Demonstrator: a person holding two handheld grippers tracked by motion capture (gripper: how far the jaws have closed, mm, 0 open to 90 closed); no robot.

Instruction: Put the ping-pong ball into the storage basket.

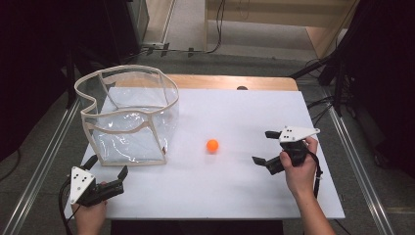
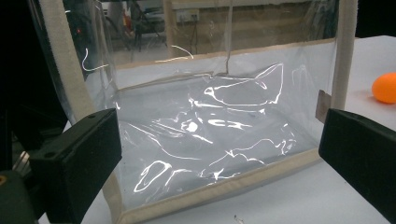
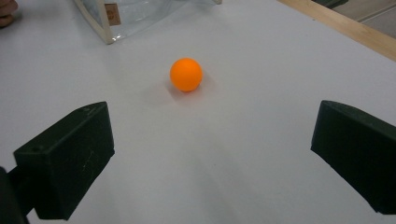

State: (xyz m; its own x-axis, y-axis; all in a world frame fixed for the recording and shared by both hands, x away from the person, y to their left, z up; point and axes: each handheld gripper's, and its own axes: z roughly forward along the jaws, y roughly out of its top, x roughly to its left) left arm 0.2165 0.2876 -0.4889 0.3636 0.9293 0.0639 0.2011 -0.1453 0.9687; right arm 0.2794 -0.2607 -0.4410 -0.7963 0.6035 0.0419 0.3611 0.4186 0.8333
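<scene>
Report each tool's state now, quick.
Left tool: open, holding nothing, facing the clear bag.
Right tool: open, holding nothing, pointed at the orange ball.

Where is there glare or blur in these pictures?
Left gripper view: bright white glare streaks on the clear plastic bag. Right gripper view: the orange ball is sharp and casts a faint shadow. High view: even light on the white table, dark surroundings.

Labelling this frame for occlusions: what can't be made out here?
- Clear plastic bag with beige trim: in the left gripper view glare hides its floor, and the frame edges cut off its rim.
- Small tag on the bag: print too small to read in the right gripper view.
- Small orange ball: cut by the right edge of the left gripper view.
</scene>
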